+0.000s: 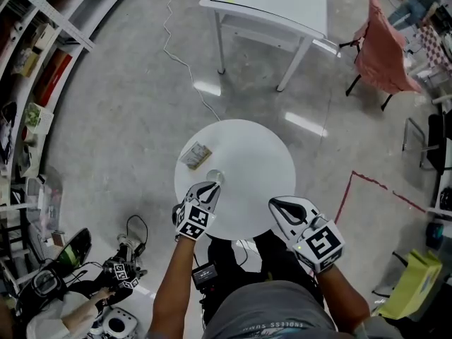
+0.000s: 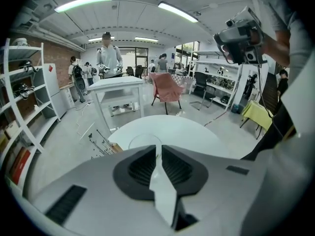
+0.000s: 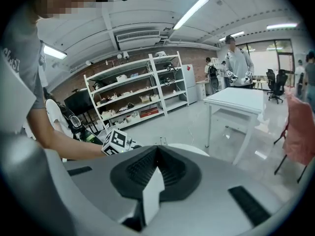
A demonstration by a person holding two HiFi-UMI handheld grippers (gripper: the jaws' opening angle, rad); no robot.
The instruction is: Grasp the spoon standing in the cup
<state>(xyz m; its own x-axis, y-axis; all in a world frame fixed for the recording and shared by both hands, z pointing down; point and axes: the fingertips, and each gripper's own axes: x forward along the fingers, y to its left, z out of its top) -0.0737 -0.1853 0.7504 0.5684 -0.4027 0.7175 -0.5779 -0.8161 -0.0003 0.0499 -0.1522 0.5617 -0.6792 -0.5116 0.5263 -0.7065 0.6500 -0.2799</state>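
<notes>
A person is standing over a round white table (image 1: 247, 154), seen from the head view, holding a gripper in each hand. Grey print on the person's shirt (image 1: 282, 309) is reading "ENDLESS SUMM", with the rest cut off. Each gripper is carrying a cube of black-and-white square markers. A small printed packet (image 1: 195, 155) is lying at 10 o'clock on the table; its writing is too small to read.

The clear cup (image 1: 215, 177) is standing on the table's 9 o'clock side, inside the edge. The spoon is too small to make out in any view.

The left forearm is reaching up from 7 o'clock, and the left gripper (image 1: 210, 186) is pointing toward 1 o'clock with its tips right at the cup. In the left gripper view its jaws are sitting almost pressed together, leaving only a thin slit. The cup's rim is showing just beyond them, slightly to the left. Whether anything is sitting in that slit cannot be told.

The right forearm is coming up from 5 o'clock. The right gripper (image 1: 277, 202) is hovering over the table's 5 o'clock edge, pointing toward 10 o'clock. In the right gripper view its jaws are pressed fully together, pinching nothing.
</notes>
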